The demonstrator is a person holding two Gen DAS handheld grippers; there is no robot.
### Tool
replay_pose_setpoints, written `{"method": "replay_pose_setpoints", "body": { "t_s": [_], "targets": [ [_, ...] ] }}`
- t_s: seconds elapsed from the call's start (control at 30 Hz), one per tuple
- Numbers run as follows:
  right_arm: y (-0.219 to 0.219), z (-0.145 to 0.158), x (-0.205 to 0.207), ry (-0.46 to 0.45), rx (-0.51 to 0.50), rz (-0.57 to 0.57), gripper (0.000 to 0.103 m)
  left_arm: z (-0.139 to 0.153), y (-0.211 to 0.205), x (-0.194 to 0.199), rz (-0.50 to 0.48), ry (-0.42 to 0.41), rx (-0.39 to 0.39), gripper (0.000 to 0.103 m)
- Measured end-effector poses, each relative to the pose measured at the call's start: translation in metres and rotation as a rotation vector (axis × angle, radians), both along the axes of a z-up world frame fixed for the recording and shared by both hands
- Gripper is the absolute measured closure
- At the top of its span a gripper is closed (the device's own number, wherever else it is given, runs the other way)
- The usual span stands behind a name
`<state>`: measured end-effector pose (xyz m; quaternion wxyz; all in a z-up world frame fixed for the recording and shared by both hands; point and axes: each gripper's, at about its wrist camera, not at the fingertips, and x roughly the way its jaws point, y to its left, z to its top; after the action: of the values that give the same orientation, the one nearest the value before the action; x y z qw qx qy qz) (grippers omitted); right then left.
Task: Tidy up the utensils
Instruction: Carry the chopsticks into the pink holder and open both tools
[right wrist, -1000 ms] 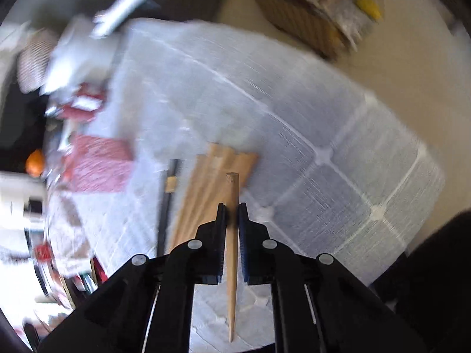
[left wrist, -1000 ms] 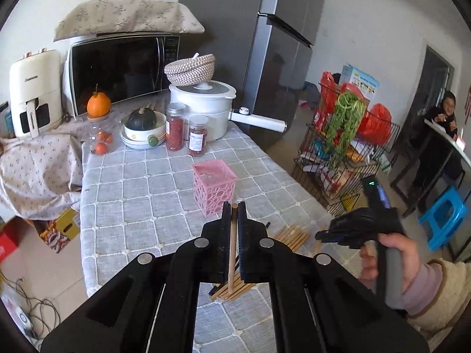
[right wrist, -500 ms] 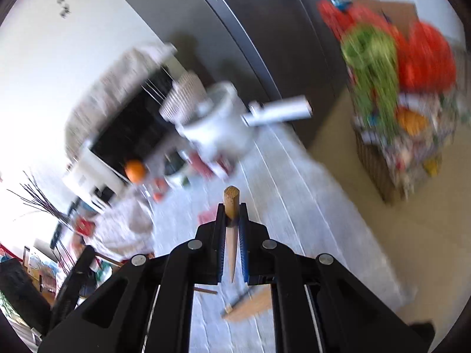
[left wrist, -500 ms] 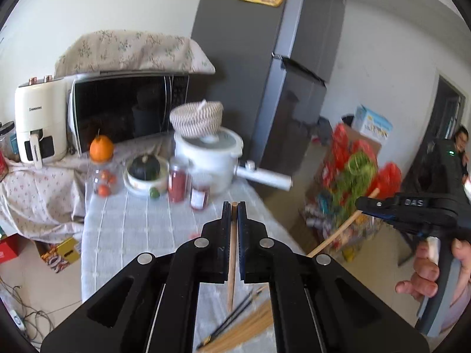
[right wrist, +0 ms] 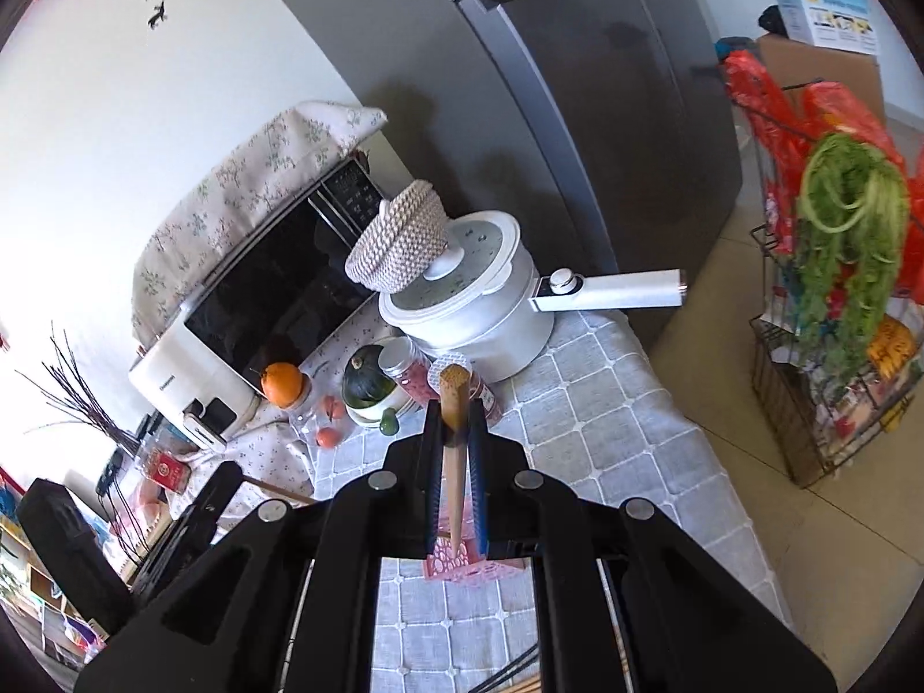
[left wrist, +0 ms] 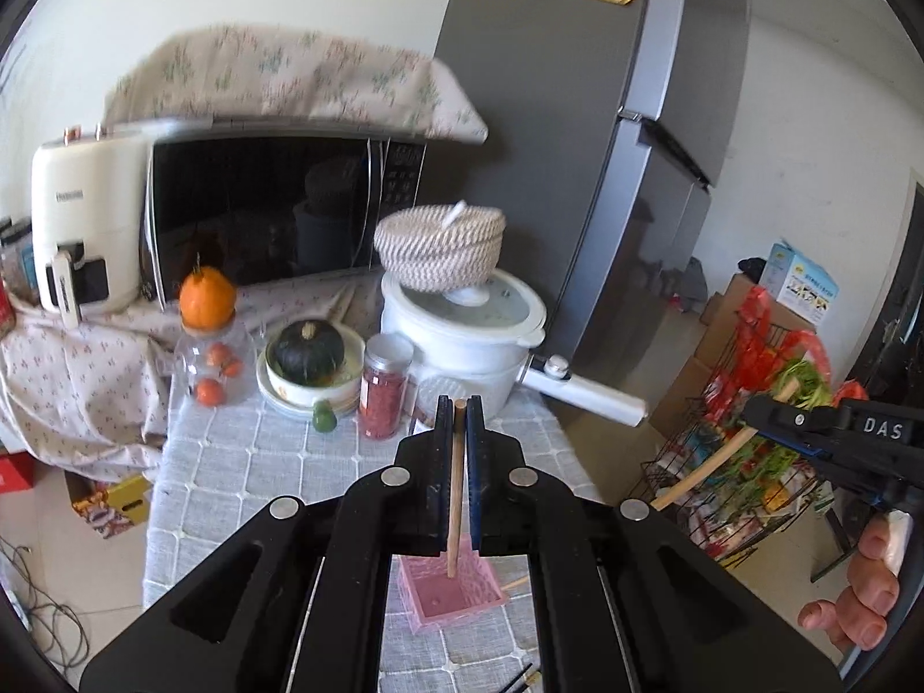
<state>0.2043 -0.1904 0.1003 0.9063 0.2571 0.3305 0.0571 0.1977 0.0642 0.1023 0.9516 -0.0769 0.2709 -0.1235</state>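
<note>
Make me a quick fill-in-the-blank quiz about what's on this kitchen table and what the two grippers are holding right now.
1. Each gripper, left gripper and right gripper, is shut on one wooden ____.
2. The square basket under the left gripper is coloured ____.
3. The woven basket sits on top of the white ____.
4. The orange fruit rests on a clear ____.

Missing words: chopstick; pink; pot; jar

Home kitchen; microwave (left wrist: pixel 260 213), fridge (left wrist: pixel 577 144), cooking pot (left wrist: pixel 462 341).
</note>
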Motion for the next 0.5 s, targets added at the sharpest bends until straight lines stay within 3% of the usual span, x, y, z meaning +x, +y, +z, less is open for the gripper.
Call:
{"method": "replay_pose_setpoints", "body": {
  "t_s": [0.1, 0.17, 0.37, 0.43, 0.5],
  "targets": [
    [0.010, -0.012, 0.010, 0.013, -0.023, 0.013, 0.094, -0.020, -0.001, 0.007, 0.006, 0.036, 0.016, 0.098],
    [0.017, -0.018, 0.015, 0.018, -0.039, 0.023, 0.094, -0.027, 0.006, 0.003, 0.013, 0.042, -0.014, 0.096],
    [0.036, -0.023, 0.023, 0.004, -0.093, 0.045, 0.094, -0.002, 0.027, -0.034, 0.038, -0.092, -0.091, 0.073],
    [0.041, -0.025, 0.027, 0.003, -0.102, 0.046, 0.094, 0.004, 0.034, -0.045, 0.054, -0.121, -0.114, 0.057],
    [0.046, -0.031, 0.032, 0.005, -0.109, 0.050, 0.094, 0.007, 0.041, -0.052, 0.076, -0.132, -0.131, 0.052]
  ]
}}
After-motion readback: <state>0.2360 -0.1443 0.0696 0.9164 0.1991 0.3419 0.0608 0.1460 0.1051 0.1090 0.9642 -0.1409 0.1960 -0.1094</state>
